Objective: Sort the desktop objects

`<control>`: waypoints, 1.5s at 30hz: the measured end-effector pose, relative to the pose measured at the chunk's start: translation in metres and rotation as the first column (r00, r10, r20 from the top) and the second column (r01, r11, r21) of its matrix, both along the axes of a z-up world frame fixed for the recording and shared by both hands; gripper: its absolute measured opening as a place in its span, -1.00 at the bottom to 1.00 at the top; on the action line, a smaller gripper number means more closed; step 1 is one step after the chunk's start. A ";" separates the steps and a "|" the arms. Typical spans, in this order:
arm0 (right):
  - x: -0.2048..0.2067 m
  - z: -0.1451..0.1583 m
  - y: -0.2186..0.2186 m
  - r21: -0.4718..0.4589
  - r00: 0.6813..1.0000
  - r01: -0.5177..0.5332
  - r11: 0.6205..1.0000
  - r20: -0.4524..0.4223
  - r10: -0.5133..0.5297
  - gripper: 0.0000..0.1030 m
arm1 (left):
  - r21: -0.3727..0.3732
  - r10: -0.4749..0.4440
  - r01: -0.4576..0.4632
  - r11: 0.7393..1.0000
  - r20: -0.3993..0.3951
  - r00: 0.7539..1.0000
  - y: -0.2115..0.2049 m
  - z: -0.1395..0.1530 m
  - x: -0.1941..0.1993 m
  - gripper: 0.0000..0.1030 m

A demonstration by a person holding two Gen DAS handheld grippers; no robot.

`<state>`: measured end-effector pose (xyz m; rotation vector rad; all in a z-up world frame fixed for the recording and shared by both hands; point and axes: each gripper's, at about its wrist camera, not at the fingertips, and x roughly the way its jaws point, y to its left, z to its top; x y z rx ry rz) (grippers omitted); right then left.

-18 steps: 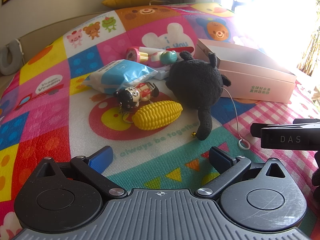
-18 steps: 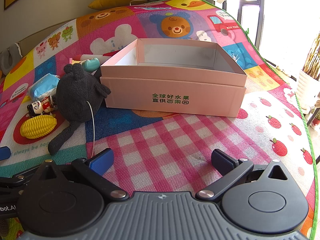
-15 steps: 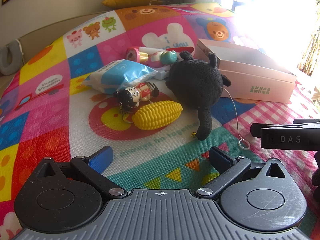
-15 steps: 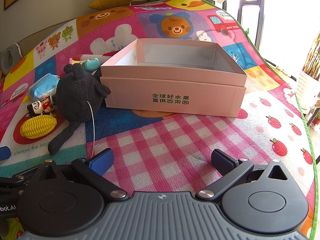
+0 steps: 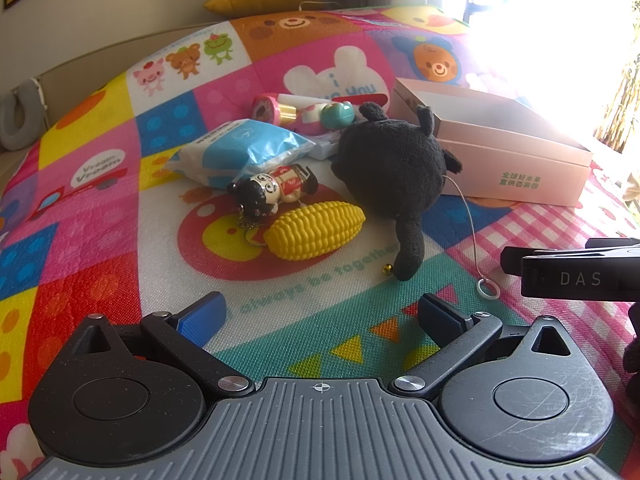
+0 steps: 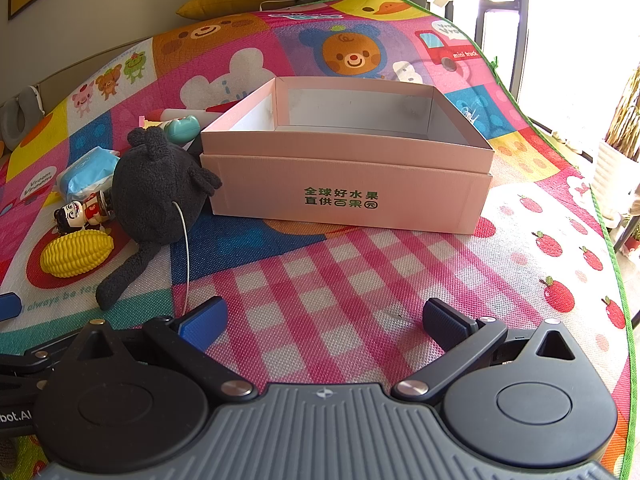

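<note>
Nothing has moved since a moment ago: the left gripper (image 5: 320,314) and the right gripper (image 6: 325,318) both hover over the play mat (image 6: 360,280), fingers spread wide and holding nothing. Ahead of the left one lie a yellow toy corn (image 5: 316,230), a small doll keychain (image 5: 272,192), a blue tissue pack (image 5: 240,152) and a black plush toy (image 5: 394,164), which rests just beside the open pink box (image 6: 348,192) facing the right one.

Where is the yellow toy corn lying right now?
In the left wrist view the toy corn lies mid-frame on the play mat, just in front of the little doll keychain and left of the black plush toy.
</note>
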<state>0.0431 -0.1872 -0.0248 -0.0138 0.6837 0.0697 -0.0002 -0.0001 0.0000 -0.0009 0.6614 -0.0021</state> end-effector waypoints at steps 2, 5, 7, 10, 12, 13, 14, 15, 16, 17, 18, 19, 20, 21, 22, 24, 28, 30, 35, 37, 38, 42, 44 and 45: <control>0.000 0.000 0.000 0.000 1.000 0.000 1.000 0.000 0.000 1.00 | 0.000 0.000 0.000 1.000 0.000 1.000 0.000 0.000 0.000 1.00; 0.000 0.001 0.000 0.000 1.000 0.000 1.000 0.000 0.000 1.00 | 0.000 0.000 0.000 1.000 0.000 1.000 0.000 0.000 0.000 1.00; 0.000 0.001 0.000 0.000 1.000 0.000 1.000 -0.001 0.000 1.00 | -0.001 0.000 0.000 1.000 0.000 1.000 0.000 0.000 0.000 1.00; -0.002 0.002 -0.002 0.003 1.000 0.003 1.000 -0.002 -0.003 1.00 | -0.001 0.000 0.000 1.000 0.000 1.000 0.000 0.000 0.000 1.00; -0.006 0.002 -0.004 0.004 1.000 0.007 1.000 -0.002 -0.007 1.00 | -0.001 -0.001 0.001 1.000 0.000 1.000 0.000 0.000 0.000 1.00; -0.009 0.002 -0.005 0.002 1.000 0.005 1.000 -0.004 -0.005 1.00 | -0.001 0.000 0.000 1.000 0.000 1.000 0.000 0.000 0.000 1.00; -0.013 0.003 -0.005 0.001 1.000 0.001 1.000 -0.005 -0.001 1.00 | -0.001 0.000 0.000 1.000 0.000 1.000 0.000 0.000 0.000 1.00; -0.017 0.004 -0.005 0.001 1.000 -0.005 1.000 -0.008 0.005 1.00 | -0.001 0.000 0.000 1.000 0.000 1.000 0.000 0.000 0.000 1.00; -0.019 0.005 -0.004 -0.004 1.000 -0.012 1.000 -0.013 0.012 1.00 | -0.001 0.000 0.000 1.000 0.000 1.000 0.000 0.000 0.000 1.00; -0.021 0.005 -0.003 -0.010 1.000 -0.021 1.000 -0.019 0.020 1.00 | -0.001 0.000 0.000 1.000 0.000 1.000 0.000 0.000 0.000 1.00; -0.024 0.005 -0.002 -0.018 0.999 -0.032 0.999 -0.029 0.031 1.00 | -0.001 -0.001 0.001 1.000 0.000 1.000 0.000 0.000 0.000 1.00; -0.026 0.006 -0.002 -0.017 0.999 -0.028 0.999 -0.039 0.027 1.00 | -0.007 -0.001 0.001 1.000 0.001 1.000 0.001 0.000 0.000 1.00; -0.028 0.007 -0.003 -0.016 0.998 -0.031 0.999 -0.053 0.030 1.00 | -0.011 0.000 0.000 1.000 0.003 1.000 0.000 0.000 0.000 1.00; -0.031 0.008 -0.004 -0.019 0.998 -0.037 0.999 -0.060 0.036 1.00 | -0.010 -0.001 0.001 1.000 0.002 1.000 0.000 0.000 0.000 1.00; -0.033 0.007 -0.004 -0.014 0.998 -0.034 0.999 -0.059 0.033 1.00 | -0.007 -0.002 0.002 1.000 0.000 1.000 -0.002 0.000 0.001 1.00; -0.041 0.006 -0.006 -0.010 0.998 -0.040 0.999 -0.043 0.039 1.00 | -0.005 -0.003 0.003 1.000 0.000 1.000 -0.001 0.000 0.000 1.00; -0.044 0.005 -0.006 -0.013 0.998 -0.054 0.998 -0.035 0.053 1.00 | -0.003 -0.009 0.009 1.000 -0.003 1.000 0.001 0.003 -0.004 1.00; -0.045 0.005 -0.006 -0.015 0.998 -0.053 0.998 -0.029 0.053 1.00 | 0.002 -0.020 0.020 1.000 -0.008 1.000 0.000 0.004 -0.007 1.00; -0.044 0.005 -0.005 -0.018 0.998 -0.055 0.998 -0.031 0.054 1.00 | 0.030 0.001 -0.001 1.000 -0.021 1.000 0.004 0.005 -0.007 1.00; -0.044 0.005 -0.005 -0.020 0.998 -0.057 0.998 -0.033 0.056 1.00 | 0.033 0.012 -0.011 0.999 -0.028 1.000 0.008 0.007 -0.006 1.00; -0.044 0.005 -0.005 -0.020 0.998 -0.058 0.998 -0.034 0.057 1.00 | 0.033 0.014 -0.013 0.999 -0.030 0.999 0.010 0.008 -0.006 1.00; -0.043 0.006 -0.007 -0.015 0.997 -0.066 0.998 -0.045 0.065 1.00 | 0.033 0.007 -0.006 0.999 -0.023 1.000 0.013 0.008 -0.003 1.00; -0.042 0.007 -0.008 -0.013 0.995 -0.080 0.997 -0.056 0.079 1.00 | 0.030 -0.001 0.001 1.000 -0.019 1.000 0.014 0.008 -0.001 1.00; -0.042 0.007 -0.009 -0.012 0.994 -0.088 0.996 -0.060 0.087 1.00 | 0.029 -0.008 0.008 1.000 -0.016 1.000 0.014 0.008 0.000 1.00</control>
